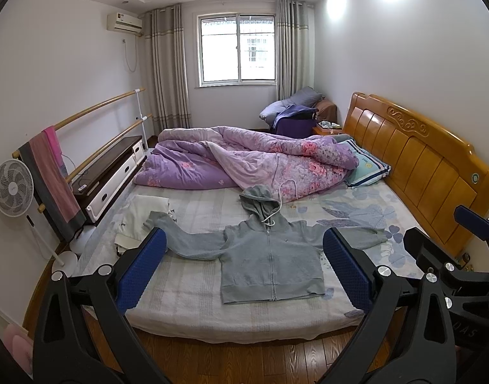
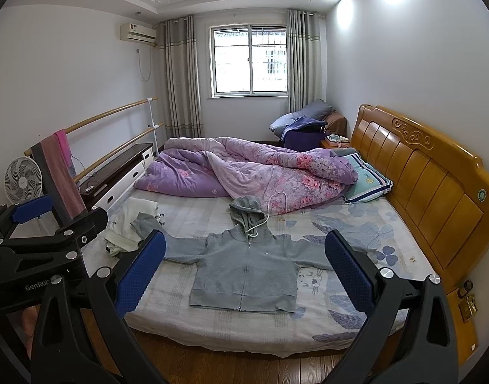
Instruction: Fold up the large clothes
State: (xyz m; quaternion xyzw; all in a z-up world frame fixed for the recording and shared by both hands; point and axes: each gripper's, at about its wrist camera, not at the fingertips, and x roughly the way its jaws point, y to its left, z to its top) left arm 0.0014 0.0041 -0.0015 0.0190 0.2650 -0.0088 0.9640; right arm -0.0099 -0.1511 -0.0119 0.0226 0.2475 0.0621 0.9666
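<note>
A grey zip hoodie [image 1: 270, 262] lies flat and face up on the bed, sleeves spread out to both sides, hood toward the quilt; it also shows in the right wrist view [image 2: 244, 275]. My left gripper [image 1: 244, 268] is open and empty, held back from the near edge of the bed with the hoodie showing between its blue pads [image 1: 142, 268]. My right gripper [image 2: 244, 272] is open and empty too, beside the left one. The right gripper's body shows at the right of the left wrist view [image 1: 462, 256].
A rumpled purple floral quilt [image 1: 244, 156] fills the far half of the bed. White folded clothes [image 1: 142, 220] lie by the hoodie's left sleeve. A wooden headboard [image 1: 420, 163] stands on the right, a fan [image 1: 13, 188] and rail with towels on the left. Wooden floor [image 1: 244, 361] lies below.
</note>
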